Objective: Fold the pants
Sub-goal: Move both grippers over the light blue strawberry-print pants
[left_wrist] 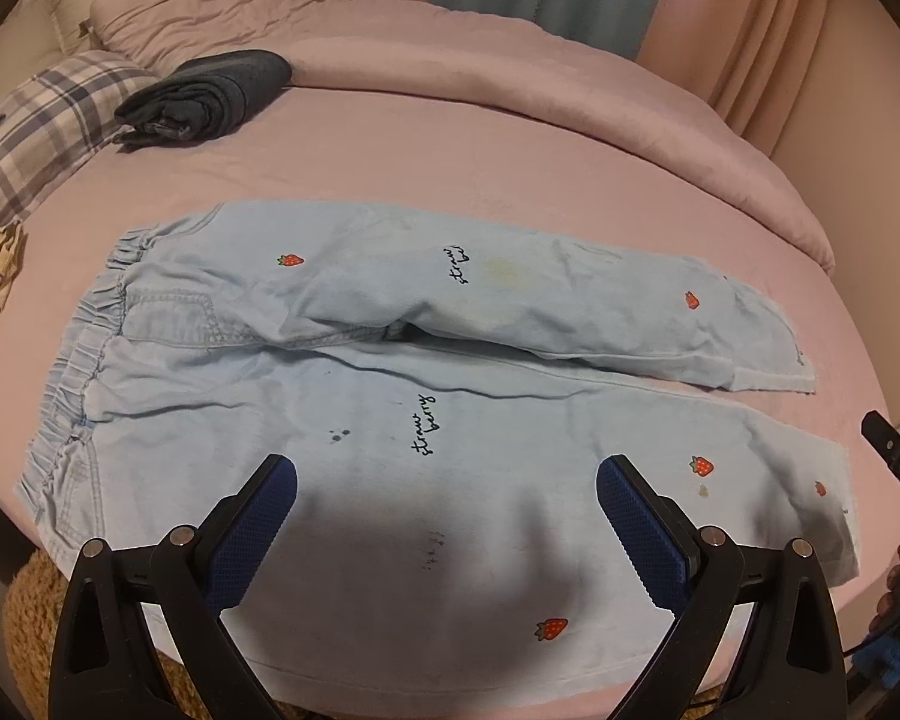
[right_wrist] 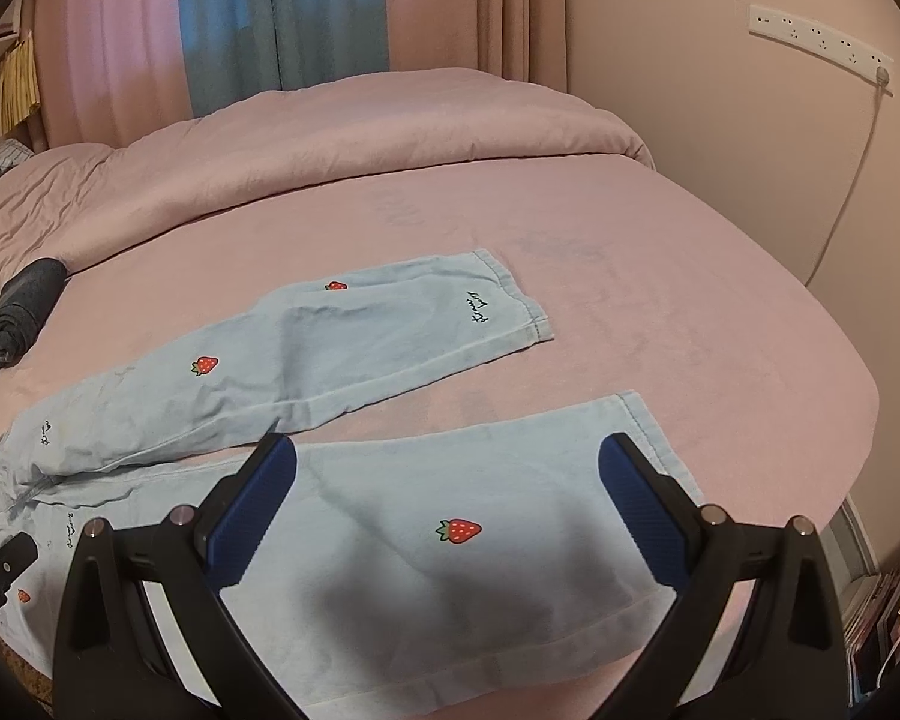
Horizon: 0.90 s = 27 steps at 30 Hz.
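Light blue pants point(left_wrist: 342, 372) with strawberry prints lie flat on the pink bed, waistband point(left_wrist: 84, 360) at the left, legs spread apart to the right. My left gripper point(left_wrist: 447, 480) is open and empty, hovering above the near leg's thigh. My right gripper point(right_wrist: 447, 462) is open and empty above the near leg point(right_wrist: 450, 540) close to its cuff. The far leg point(right_wrist: 342, 348) lies apart from it. The right gripper's body shows at the right edge of the left wrist view point(left_wrist: 897, 456), and the left gripper's body shows at the left edge of the right wrist view point(right_wrist: 0, 564).
A folded dark garment point(left_wrist: 210, 96) lies at the back left of the bed point(left_wrist: 510, 168), beside a plaid pillow point(left_wrist: 48, 120). A rolled pink duvet point(right_wrist: 330, 144) runs along the back. Curtains point(right_wrist: 282, 12) and a wall with a power strip point(right_wrist: 816, 39) stand behind. Books point(right_wrist: 882, 612) stand on the floor at right.
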Motion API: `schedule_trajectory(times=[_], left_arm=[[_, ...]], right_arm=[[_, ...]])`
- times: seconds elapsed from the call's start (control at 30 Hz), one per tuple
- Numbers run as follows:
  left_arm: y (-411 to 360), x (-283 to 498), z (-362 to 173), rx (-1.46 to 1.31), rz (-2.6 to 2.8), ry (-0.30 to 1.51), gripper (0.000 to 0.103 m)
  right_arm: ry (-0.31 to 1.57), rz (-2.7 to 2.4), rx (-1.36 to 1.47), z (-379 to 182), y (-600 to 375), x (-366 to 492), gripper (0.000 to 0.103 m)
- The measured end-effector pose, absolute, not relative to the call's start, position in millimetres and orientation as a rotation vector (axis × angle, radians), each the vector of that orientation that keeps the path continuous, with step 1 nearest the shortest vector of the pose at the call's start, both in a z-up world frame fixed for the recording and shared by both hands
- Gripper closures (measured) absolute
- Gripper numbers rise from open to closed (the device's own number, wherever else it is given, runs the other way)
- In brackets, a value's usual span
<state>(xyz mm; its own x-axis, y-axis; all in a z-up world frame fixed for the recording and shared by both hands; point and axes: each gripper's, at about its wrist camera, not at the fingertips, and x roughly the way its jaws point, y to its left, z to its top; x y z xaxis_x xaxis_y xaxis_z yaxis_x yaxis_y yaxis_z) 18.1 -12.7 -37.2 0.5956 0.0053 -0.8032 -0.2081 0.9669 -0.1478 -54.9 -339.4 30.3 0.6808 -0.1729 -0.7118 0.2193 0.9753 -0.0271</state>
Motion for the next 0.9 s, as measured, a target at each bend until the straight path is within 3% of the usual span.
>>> schedule_trajectory(times=[0.9], left_arm=[[0,7,-27,-0.264,0.135,0.906,0.002]], right_arm=[[0.778,-0.107,0.088,35,-325,-60,0.001]])
